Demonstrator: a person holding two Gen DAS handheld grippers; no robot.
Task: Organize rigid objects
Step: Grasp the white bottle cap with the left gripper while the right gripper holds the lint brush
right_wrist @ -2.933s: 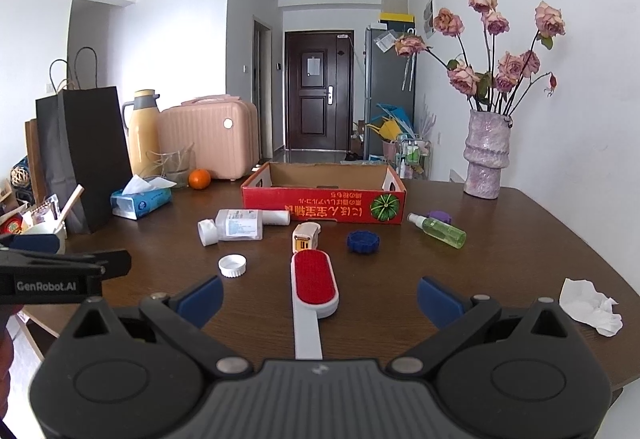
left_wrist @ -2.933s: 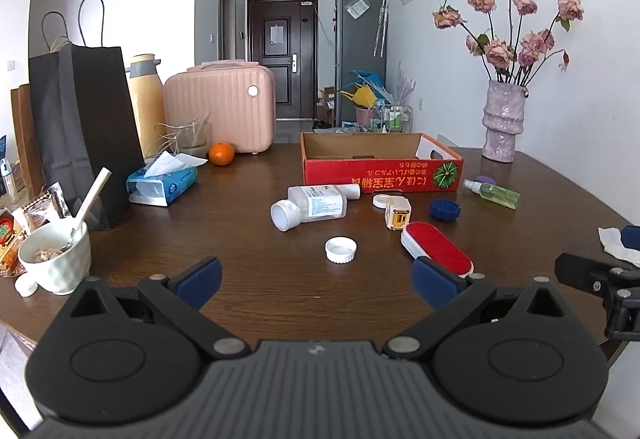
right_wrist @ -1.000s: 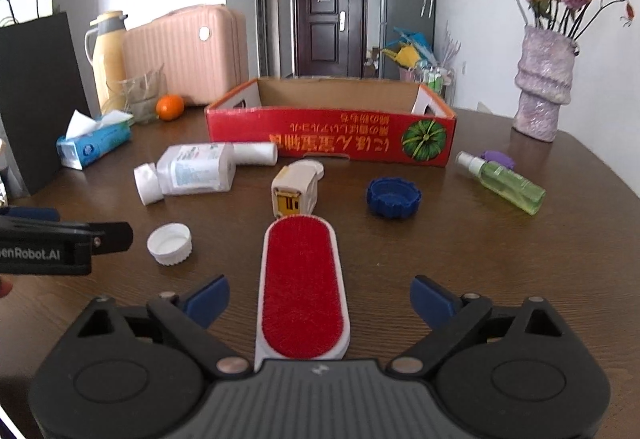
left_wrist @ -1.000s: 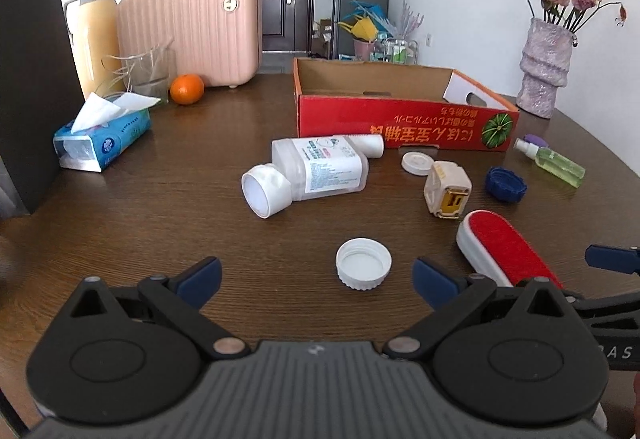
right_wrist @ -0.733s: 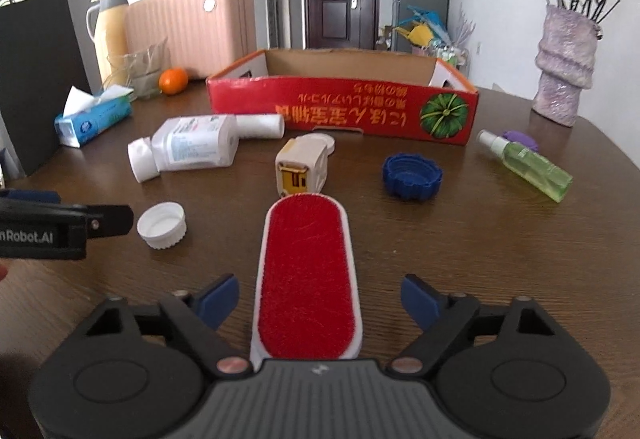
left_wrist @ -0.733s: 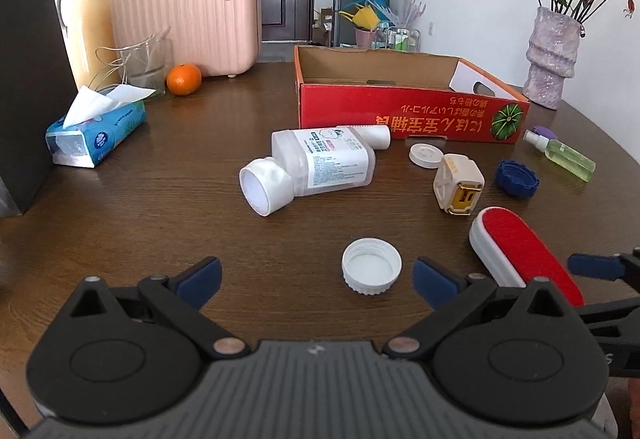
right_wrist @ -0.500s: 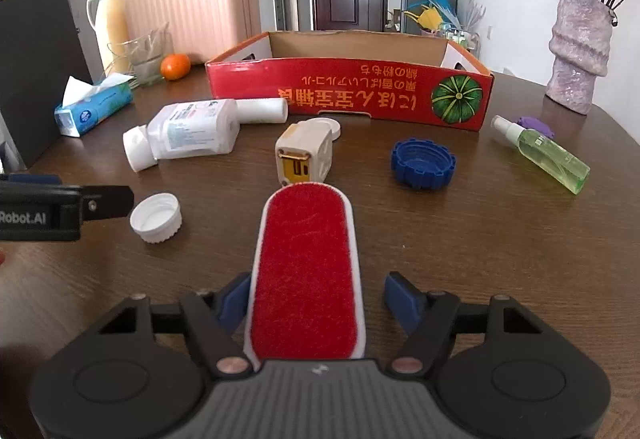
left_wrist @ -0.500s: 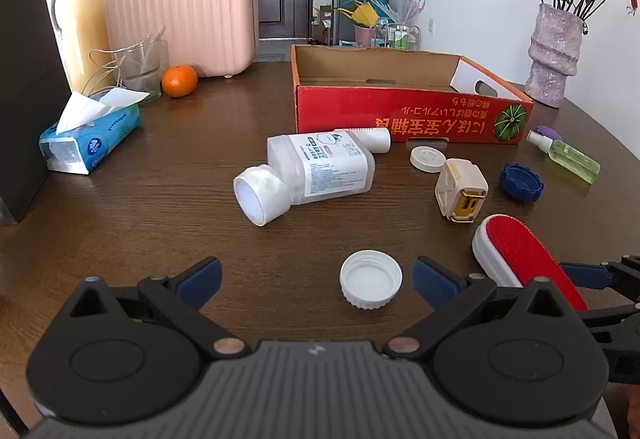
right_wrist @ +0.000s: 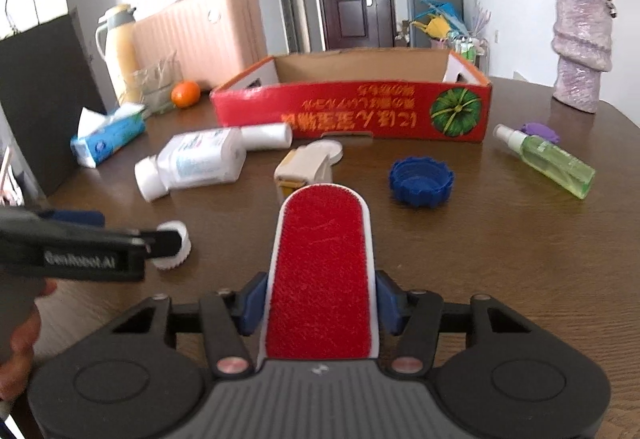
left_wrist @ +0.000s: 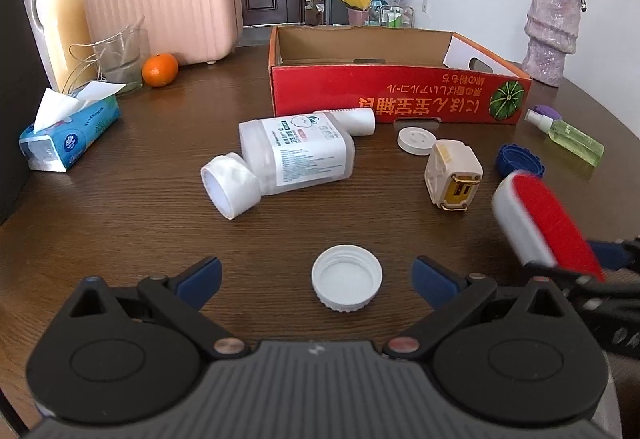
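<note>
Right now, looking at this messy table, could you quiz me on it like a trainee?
1. True or false: the right hand-held gripper is closed on the red lint brush.
2. What lies between the open fingers of the left hand-held gripper? A) the blue cap B) the white cap C) the orange
3. Fill in: the white bottle lies on its ____ in front of the red box.

Key
1. True: its pads press the brush's two sides, having just closed in.
2. B: the white cap sits open side up on the table; the fingers do not touch it.
3. side
</note>
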